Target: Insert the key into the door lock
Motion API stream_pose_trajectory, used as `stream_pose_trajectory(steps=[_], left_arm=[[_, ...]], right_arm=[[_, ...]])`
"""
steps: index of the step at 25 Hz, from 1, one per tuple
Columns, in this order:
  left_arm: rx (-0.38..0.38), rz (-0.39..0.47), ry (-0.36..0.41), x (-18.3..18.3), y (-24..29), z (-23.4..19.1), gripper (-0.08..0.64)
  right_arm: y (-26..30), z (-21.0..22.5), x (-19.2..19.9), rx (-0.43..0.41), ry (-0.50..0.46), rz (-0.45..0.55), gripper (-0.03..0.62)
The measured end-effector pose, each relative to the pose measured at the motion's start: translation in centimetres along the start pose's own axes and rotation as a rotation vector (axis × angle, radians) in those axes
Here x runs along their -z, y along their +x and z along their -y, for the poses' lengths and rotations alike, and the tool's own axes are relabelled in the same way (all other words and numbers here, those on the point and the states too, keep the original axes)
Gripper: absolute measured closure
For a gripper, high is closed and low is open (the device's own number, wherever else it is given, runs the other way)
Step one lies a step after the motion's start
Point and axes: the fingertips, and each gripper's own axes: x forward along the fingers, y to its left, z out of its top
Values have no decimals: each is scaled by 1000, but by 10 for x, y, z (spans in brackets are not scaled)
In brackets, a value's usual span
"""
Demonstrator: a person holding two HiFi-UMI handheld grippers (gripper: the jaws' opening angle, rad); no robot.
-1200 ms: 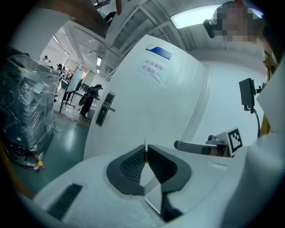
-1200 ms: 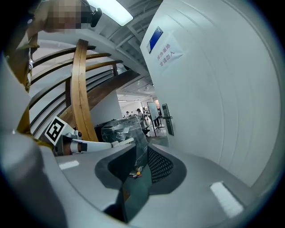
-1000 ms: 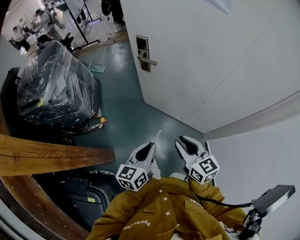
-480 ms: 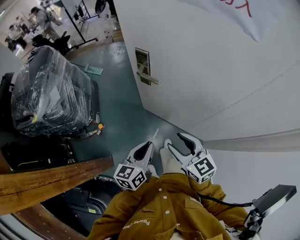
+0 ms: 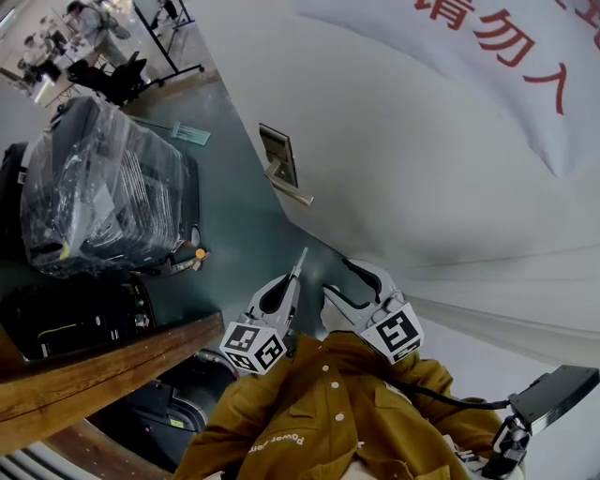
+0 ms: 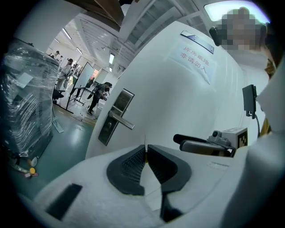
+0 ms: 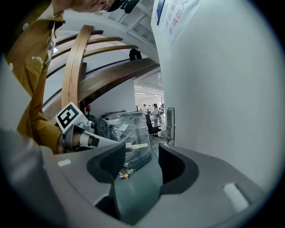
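The white door point(image 5: 412, 159) carries a steel lock plate point(image 5: 275, 155) with a lever handle point(image 5: 292, 194). My left gripper point(image 5: 292, 279) is shut on the key point(image 5: 301, 260), a thin white card that sticks out of its tips towards the lock. In the left gripper view the key point(image 6: 145, 141) shows edge-on between the closed pads, and the lock plate point(image 6: 115, 116) lies ahead, well apart. My right gripper point(image 5: 336, 277) is beside the left one, close to the door. Its jaws have just been opening and hold nothing point(image 7: 141, 153).
A dark machine wrapped in plastic film point(image 5: 103, 187) stands on the teal floor at the left. A curved wooden rail point(image 5: 103, 366) runs across the lower left. A paper sign with red characters point(image 5: 497, 47) hangs on the door. Several people are far back point(image 5: 89, 23).
Both grippers have moved along the door towards the lock, which now appears nearer. The right gripper's jaws have spread wider. The left stays shut on the key.
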Motion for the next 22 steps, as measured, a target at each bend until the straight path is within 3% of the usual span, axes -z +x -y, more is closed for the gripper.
stream_pose_trajectory(steps=[10,16,22], left_arm=[[-80,43,-85,-19,33,-37,538],[-71,77,-300,-19,54,-93,538],[-30,126,-428,-23,87,-147,538]], right_arm=[[26,26,-18,-27,16,16,331],[54,43,-18,-2,35,13,330],[83,58,-12,44,22,12,313]])
